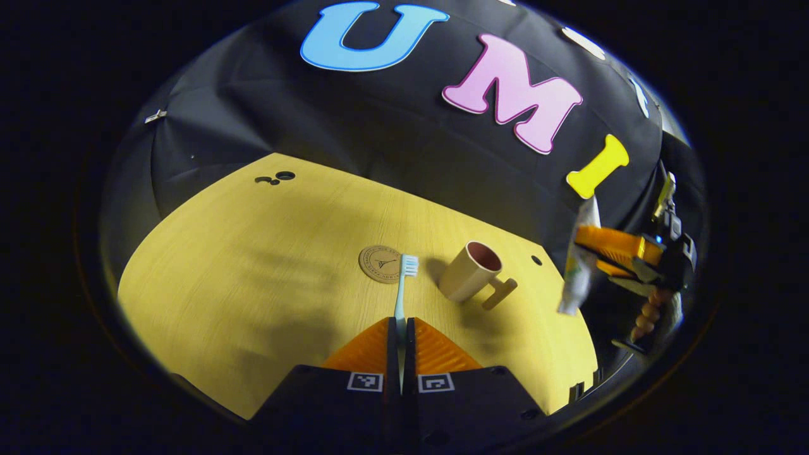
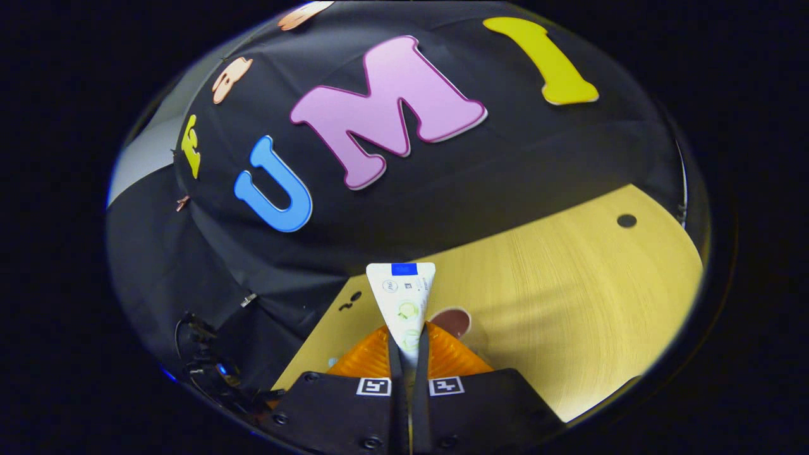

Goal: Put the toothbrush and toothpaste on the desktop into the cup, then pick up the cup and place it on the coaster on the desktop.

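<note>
Held: a light, stiff toothbrush [image 1: 402, 287] pinched by its handle in my left gripper [image 1: 401, 341], a soft toothpaste tube [image 2: 404, 303] in my right gripper [image 2: 409, 354], both above the tabletop [image 1: 253, 284]; the cup [image 1: 471, 270], likely light, right of the coaster [image 1: 379, 263].

Left gripper [image 1: 401, 344] clamps a toothbrush [image 1: 402, 287] above the wooden desktop [image 1: 253, 284].

The gripper's orange fingers [image 1: 370, 351] press together on the pale blue handle, and the white-bristled head points away from the camera, over the edge of the round brown coaster [image 1: 379, 263] lying flat on the desktop. Just right of the coaster a beige cup [image 1: 469, 272] stands with its dark red inside showing and its handle turned toward the near right. Farther right, past the desktop's edge, the right gripper [image 1: 594, 256] holds a white toothpaste tube [image 1: 580, 268] hanging clear of the surface, with a hand [image 1: 651, 313] visible beneath its black body.
</note>
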`<action>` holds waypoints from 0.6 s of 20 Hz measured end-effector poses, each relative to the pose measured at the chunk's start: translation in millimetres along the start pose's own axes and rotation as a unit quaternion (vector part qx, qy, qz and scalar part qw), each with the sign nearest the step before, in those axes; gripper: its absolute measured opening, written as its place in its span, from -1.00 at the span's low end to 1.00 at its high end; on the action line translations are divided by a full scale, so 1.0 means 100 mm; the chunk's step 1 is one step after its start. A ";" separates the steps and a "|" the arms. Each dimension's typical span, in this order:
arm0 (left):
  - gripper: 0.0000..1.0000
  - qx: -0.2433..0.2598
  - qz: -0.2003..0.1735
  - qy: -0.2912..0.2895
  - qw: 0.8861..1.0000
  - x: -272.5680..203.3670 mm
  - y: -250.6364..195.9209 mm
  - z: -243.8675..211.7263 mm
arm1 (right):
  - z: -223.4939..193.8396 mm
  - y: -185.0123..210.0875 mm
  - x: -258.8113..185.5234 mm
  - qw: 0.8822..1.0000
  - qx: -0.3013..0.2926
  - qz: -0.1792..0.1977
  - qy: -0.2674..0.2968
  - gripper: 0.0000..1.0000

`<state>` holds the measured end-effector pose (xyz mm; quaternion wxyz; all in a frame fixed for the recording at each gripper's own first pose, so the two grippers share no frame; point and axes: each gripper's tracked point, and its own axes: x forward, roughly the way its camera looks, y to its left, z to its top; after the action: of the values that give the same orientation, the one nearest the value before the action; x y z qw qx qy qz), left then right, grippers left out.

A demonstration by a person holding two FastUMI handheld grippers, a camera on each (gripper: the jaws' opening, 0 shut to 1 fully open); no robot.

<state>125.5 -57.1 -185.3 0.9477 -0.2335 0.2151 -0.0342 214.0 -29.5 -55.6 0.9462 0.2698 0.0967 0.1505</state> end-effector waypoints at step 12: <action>-0.89 -0.012 0.024 -0.007 1.000 -0.33 -0.05 -0.31 | -0.08 -0.41 1.37 0.995 -0.094 -0.017 -0.025 -0.87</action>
<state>82.5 -69.0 -195.0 0.9468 -0.2400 0.2143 -0.0075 349.4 -13.0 -98.8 0.9718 0.1818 0.0629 0.1361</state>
